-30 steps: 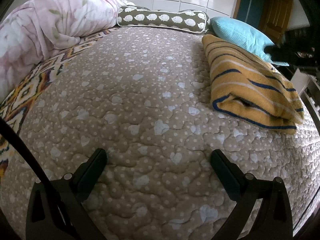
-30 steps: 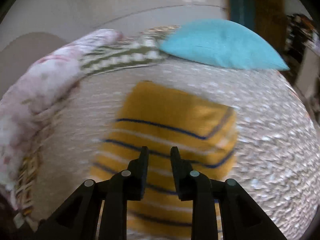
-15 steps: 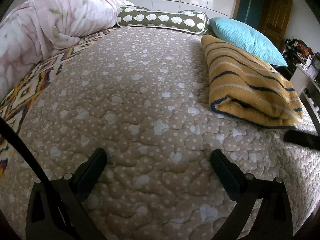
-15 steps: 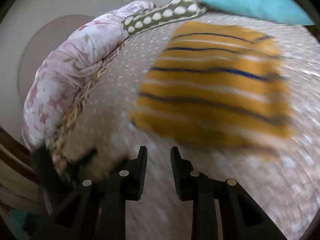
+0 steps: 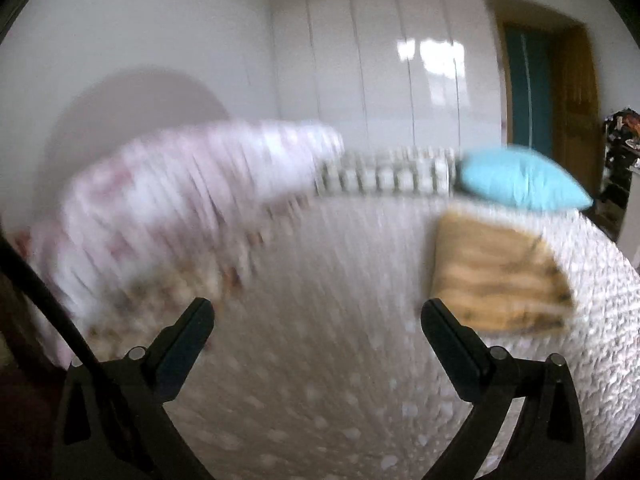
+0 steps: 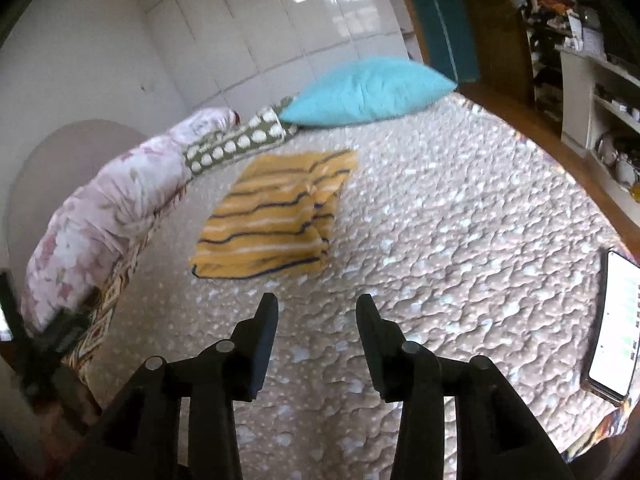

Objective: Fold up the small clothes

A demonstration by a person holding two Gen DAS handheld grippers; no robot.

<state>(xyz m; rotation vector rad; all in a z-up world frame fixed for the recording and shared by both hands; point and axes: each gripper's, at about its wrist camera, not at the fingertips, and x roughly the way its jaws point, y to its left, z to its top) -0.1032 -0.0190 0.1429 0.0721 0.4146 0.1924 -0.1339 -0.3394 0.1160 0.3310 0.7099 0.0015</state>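
Note:
A folded yellow garment with dark blue and white stripes (image 6: pixel 272 216) lies on the quilted beige bedspread (image 6: pixel 460 240), just short of the pillows. In the blurred left wrist view it (image 5: pixel 496 276) sits at the far right. My left gripper (image 5: pixel 316 316) is open wide and empty, raised above the bed. My right gripper (image 6: pixel 316 312) is open and empty, held above the bed in front of the garment and well clear of it.
A turquoise pillow (image 6: pixel 368 92), a green dotted bolster (image 6: pixel 236 144) and a pink floral duvet (image 6: pixel 104 216) line the bed's far and left sides. A phone (image 6: pixel 612 320) lies near the right edge. Shelves (image 6: pixel 600 92) stand at the right.
Both grippers have pulled back and up from the bed, so the garment looks farther away. My right gripper has opened from nearly shut. The left wrist view is now motion-blurred.

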